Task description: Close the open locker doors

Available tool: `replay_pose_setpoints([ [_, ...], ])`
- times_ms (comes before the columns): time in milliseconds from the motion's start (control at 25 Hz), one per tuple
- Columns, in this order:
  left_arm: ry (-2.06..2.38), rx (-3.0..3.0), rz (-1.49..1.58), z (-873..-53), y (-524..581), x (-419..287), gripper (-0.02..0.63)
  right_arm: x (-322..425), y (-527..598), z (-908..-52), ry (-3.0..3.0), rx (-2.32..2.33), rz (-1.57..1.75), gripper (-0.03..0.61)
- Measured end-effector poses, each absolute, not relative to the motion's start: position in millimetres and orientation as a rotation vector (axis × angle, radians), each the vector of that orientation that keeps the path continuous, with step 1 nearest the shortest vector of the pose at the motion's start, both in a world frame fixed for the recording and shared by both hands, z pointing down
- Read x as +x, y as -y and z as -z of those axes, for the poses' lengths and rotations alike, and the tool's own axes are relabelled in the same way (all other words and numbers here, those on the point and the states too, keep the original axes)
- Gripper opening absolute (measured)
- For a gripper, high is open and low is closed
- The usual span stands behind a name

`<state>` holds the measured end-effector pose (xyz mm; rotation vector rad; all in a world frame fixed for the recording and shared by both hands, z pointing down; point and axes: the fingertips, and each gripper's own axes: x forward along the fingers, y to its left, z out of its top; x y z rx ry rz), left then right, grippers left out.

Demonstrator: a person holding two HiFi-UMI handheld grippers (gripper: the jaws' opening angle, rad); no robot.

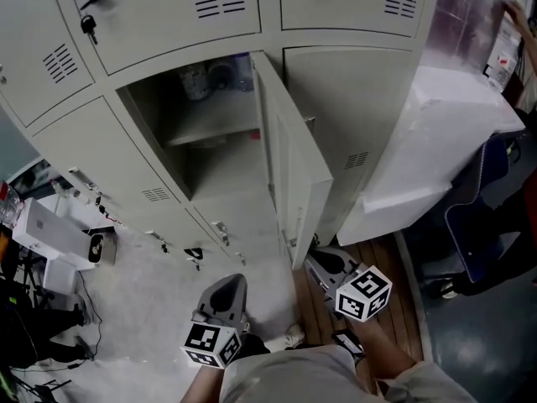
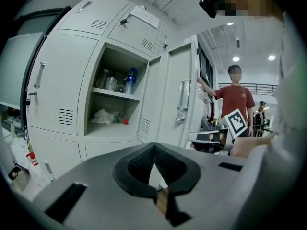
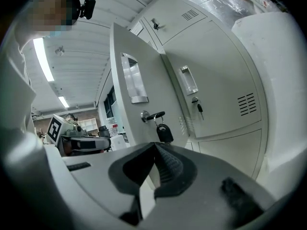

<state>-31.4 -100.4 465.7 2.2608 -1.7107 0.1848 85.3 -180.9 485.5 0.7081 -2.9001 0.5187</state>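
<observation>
Door (image 1: 289, 166) stands open, swung near, its edge just beyond the right gripper (image 1: 325, 265). Left gripper (image 1: 228, 290) is low beside it. Both jaws are closed and empty, probably readied for pushing rather than grasping.

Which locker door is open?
The middle door. It sticks out from the lockers, showing a shelf inside. The other doors lie flat and shut.

Grey left hand-held gripper (image 1: 230, 281), grey right hand-held gripper (image 1: 318, 259), marker cubes (image 1: 363, 293), grey shirt (image 1: 285, 376)
</observation>
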Motion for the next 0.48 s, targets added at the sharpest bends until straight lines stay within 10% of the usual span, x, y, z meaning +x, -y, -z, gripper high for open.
replay_pose_setpoints([
  [480, 1.680, 2.294, -0.182, -461.3, 100.8, -83.2, 0.015, 26.0, 159.0, -479.4, 2.905, 0.696, -0.518, 0.028],
])
